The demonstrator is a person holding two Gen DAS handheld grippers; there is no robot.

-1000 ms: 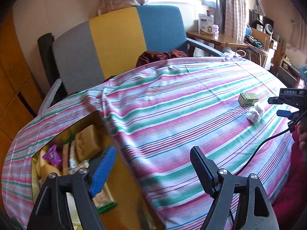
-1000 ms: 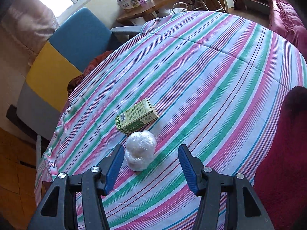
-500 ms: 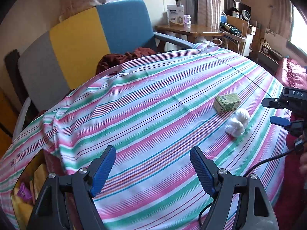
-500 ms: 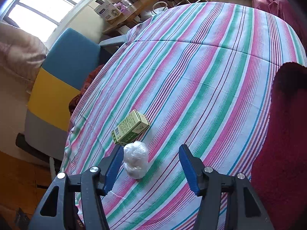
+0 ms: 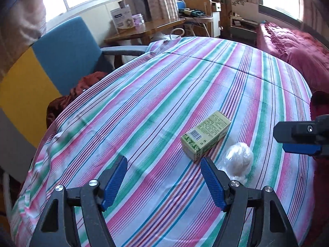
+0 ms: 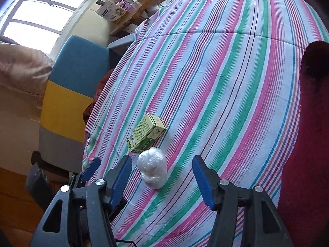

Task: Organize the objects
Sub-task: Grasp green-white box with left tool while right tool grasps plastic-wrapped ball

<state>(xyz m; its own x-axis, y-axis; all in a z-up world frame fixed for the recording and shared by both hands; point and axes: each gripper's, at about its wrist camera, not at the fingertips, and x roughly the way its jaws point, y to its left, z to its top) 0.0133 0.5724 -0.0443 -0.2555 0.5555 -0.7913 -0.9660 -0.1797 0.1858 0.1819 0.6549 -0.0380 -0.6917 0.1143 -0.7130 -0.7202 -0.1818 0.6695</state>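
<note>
The left tool [image 5: 163,180] hangs low over the striped cloth [image 5: 144,94] with its blue pads spread wide and nothing between them. Just past its right pad, at about one o'clock, lies the green box [image 5: 205,138] on its side, barcode end toward the tool. Beside the box, at roughly two o'clock from the tool, sits a small white wrapped ball [image 5: 239,160], close to the box; whether they touch I cannot tell.

The right tool [image 6: 161,177] is released too, pads well apart, and the ball [image 6: 152,169] lies on the cloth [image 6: 226,72] in the gap between them, nearer the left pad, touching neither. The box [image 6: 147,132] rests just beyond the ball at eleven o'clock. The left tool's tip [image 6: 90,169] shows at nine o'clock, low by the edge of the counter.

From the left view the right tool [image 5: 298,139] comes in at three o'clock, level with the ball. A chair [image 5: 67,55] in blue, yellow and grey stands at ten o'clock behind the counter, with a dark red cloth [image 5: 86,84] bunched on its seat. A red blanket [image 6: 308,133] lies at the right edge.
</note>
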